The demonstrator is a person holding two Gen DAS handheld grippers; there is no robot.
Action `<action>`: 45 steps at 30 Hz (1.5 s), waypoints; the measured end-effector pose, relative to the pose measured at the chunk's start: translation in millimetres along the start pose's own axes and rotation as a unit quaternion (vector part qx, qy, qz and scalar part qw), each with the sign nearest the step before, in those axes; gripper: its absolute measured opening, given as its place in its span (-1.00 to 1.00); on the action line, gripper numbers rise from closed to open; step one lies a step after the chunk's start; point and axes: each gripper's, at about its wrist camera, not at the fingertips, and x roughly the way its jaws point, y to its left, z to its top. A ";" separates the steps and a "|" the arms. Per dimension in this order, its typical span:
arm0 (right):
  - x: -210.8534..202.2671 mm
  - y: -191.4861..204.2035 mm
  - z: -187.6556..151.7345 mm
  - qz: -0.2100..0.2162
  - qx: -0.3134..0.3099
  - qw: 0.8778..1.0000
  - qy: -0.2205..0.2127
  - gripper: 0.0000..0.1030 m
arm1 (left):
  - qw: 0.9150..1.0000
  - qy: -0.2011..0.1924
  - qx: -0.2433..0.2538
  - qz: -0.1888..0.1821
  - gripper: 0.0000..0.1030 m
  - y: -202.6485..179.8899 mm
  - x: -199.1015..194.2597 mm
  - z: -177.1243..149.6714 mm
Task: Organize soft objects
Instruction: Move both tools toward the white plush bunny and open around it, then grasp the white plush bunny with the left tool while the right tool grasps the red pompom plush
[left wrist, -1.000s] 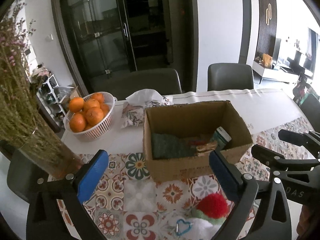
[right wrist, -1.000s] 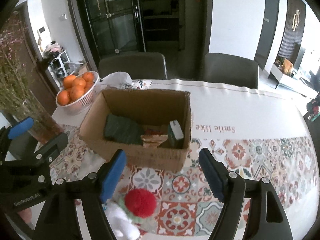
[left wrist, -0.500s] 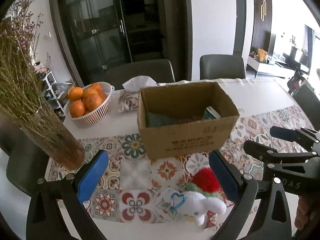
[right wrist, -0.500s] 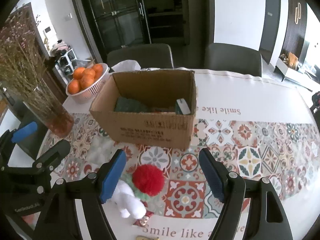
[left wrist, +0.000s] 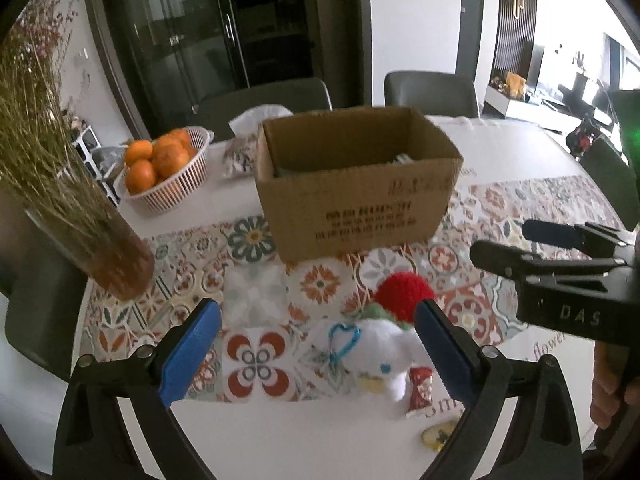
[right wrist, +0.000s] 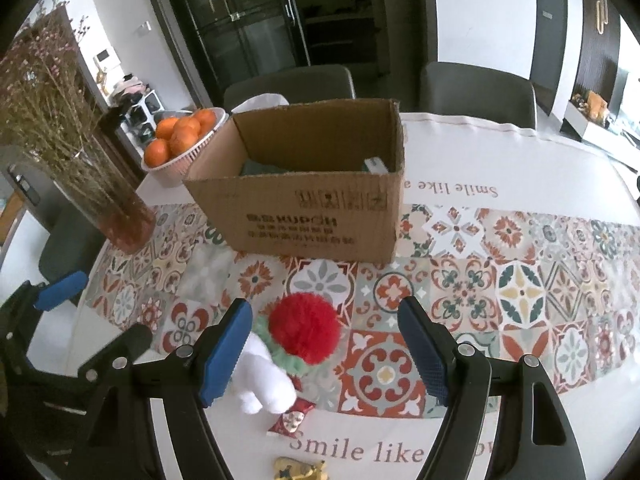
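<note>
both grippers, left gripper [left wrist: 318,346] and right gripper [right wrist: 324,346], have dropped from the cardboard box [right wrist: 304,196] towards the near plush toy [left wrist: 372,350], jaws wide, empty; pickup looks next.

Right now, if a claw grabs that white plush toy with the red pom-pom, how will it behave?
The white plush toy looks stuffed and fuzzy, so it should squash and probably weigh little. Its red pom-pom and limbs would likely flop. The blue heart clip may dangle. Lying on its side, it seems unlikely to roll.

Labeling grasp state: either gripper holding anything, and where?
Nothing held. Left gripper and right gripper are open above the white plush toy; no pad touches it.
</note>
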 end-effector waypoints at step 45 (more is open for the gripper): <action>140.5 -18.5 -25.5 0.109 0.153 0.975 0.121 0.47 | 0.973 0.161 -0.076 -0.144 0.58 -11.3 121.9 -63.5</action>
